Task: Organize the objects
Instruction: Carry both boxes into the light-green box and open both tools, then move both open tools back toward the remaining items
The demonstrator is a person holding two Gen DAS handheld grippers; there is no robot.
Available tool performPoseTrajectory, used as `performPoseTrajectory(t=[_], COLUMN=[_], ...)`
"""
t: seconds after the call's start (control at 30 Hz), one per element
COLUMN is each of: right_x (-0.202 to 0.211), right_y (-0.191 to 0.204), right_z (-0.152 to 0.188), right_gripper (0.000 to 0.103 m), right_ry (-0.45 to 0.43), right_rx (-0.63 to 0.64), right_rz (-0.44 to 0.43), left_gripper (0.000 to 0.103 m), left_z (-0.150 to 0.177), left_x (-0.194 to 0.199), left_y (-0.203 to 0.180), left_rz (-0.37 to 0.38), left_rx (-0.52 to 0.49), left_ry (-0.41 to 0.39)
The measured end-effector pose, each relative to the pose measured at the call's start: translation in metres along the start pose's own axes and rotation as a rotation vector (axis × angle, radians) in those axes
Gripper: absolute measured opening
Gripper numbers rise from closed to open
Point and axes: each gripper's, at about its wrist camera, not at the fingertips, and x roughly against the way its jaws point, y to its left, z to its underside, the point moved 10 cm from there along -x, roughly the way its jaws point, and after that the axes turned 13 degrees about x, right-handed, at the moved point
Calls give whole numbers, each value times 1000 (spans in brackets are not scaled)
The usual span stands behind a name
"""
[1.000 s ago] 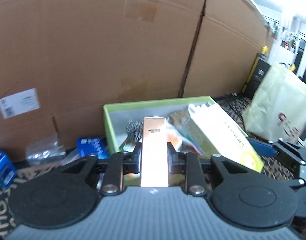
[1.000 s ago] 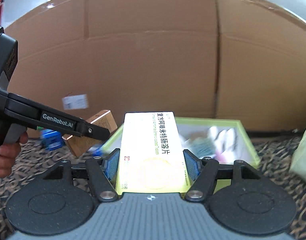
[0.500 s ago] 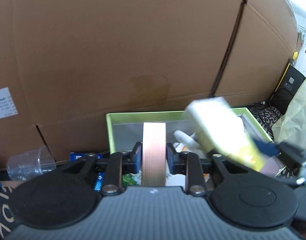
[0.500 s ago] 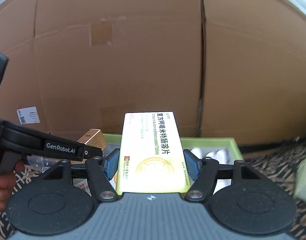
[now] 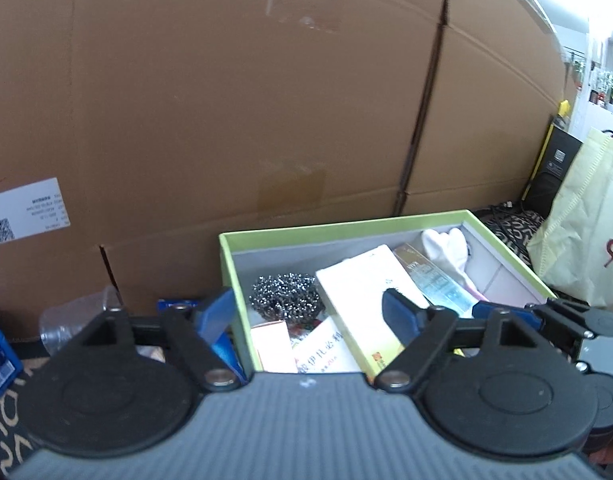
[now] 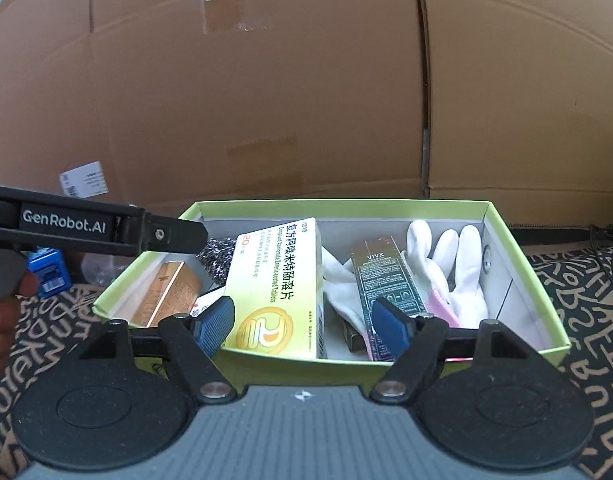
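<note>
Cardboard wall behind, patterned cloth below. Ahead of both tongs, green box holding yellow tablet carton, white glove, dark VIVX carton, steel scourer, copper carton. Left gripper spread wide, gripping nothing. Right gripper likewise apart, empty, just before the yellow carton.

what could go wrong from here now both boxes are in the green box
The yellow medicine box rests tilted on other items in the green box, so it may slide or tip. The open right gripper hangs just above it and could knock it. The left gripper hangs open over the steel scourer and might snag it.
</note>
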Motion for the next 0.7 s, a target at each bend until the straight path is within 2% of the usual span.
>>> performPoseTrajectory(t=[0.07, 0.17, 0.27, 0.4, 0.47, 0.6, 0.7], right_x=[5, 9, 15, 31, 40, 69, 84], right_y=[-2, -4, -4, -2, -3, 11, 27], right_z=[-2, 1, 4, 5, 0, -7, -7], right_gripper=[79, 79, 79, 79, 80, 93, 94], right_ry=[-2, 9, 30, 33, -3, -111, -155], right_rx=[10, 19, 35, 44, 35, -16, -19], right_rz=[5, -6, -4, 6, 52, 48, 58], left_gripper=[89, 102, 103, 103, 103, 103, 103], left_z=[3, 6, 8, 9, 10, 17, 28], left_x=[2, 4, 12, 14, 21, 47, 66], left_y=[-5, -13, -17, -20, -17, -3, 14], left_rz=[3, 1, -9, -18, -28, -50, -63], left_rx=[-9, -21, -41, -39, -32, -24, -2], left_ry=[-1, -12, -45, -51, -63, -94, -102])
